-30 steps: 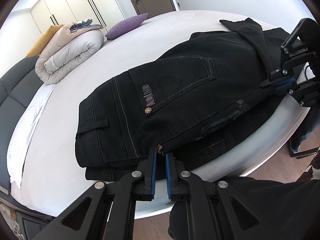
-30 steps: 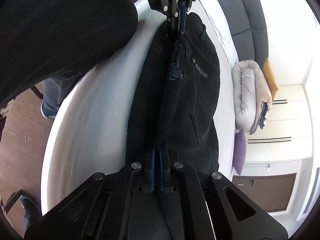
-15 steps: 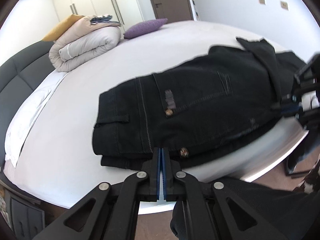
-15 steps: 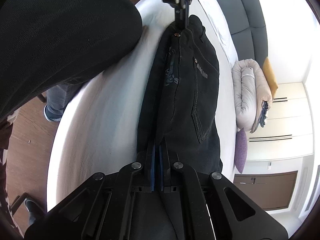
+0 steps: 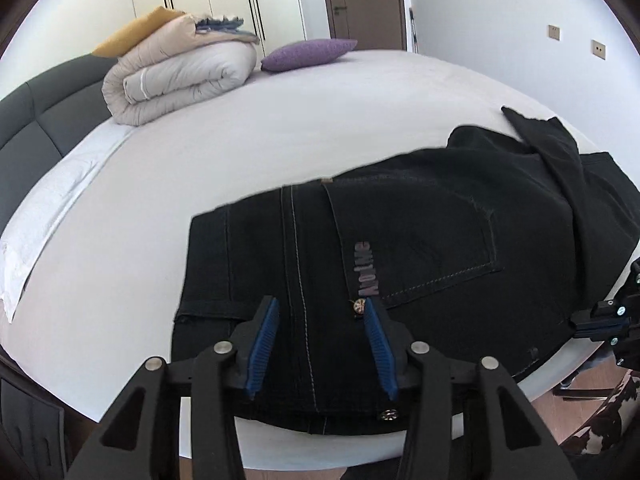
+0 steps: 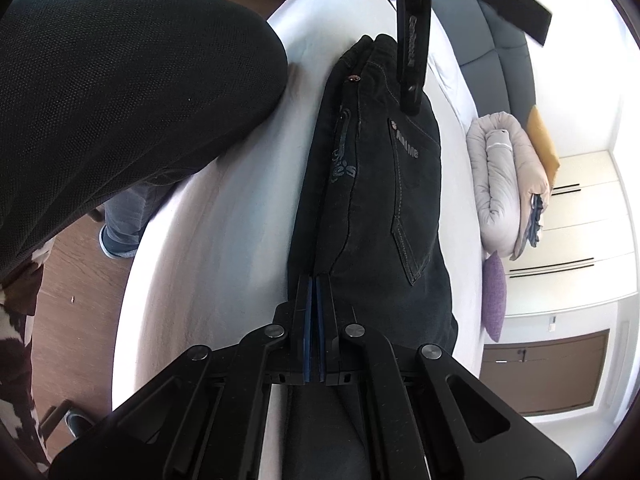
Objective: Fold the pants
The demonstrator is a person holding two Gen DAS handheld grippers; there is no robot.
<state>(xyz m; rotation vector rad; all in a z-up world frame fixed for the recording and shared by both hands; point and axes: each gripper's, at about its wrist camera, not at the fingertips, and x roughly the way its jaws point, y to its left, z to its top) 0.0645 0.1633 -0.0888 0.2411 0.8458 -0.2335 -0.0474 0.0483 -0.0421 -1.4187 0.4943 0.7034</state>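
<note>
Black jeans (image 5: pixel 420 264) lie folded lengthwise on the white bed (image 5: pixel 280 128), back pocket and pink lettering up. My left gripper (image 5: pixel 320 320) is open and empty, hovering just above the waistband end. My right gripper (image 6: pixel 314 292) is shut on the near edge of the jeans (image 6: pixel 380 184) at the thigh. It also shows at the right edge of the left wrist view (image 5: pixel 608 320). The left gripper (image 6: pixel 412 108) hangs over the waistband in the right wrist view.
A rolled duvet (image 5: pixel 180 76) and a purple pillow (image 5: pixel 308 50) lie at the far side of the bed. A grey headboard (image 5: pixel 28 128) stands to the left. The person's dark-clad body (image 6: pixel 120 92) stands at the bed's edge over wood floor.
My left gripper let go of the waistband corner, opened, and rose above the jeans. My right gripper stays shut on the fabric edge.
</note>
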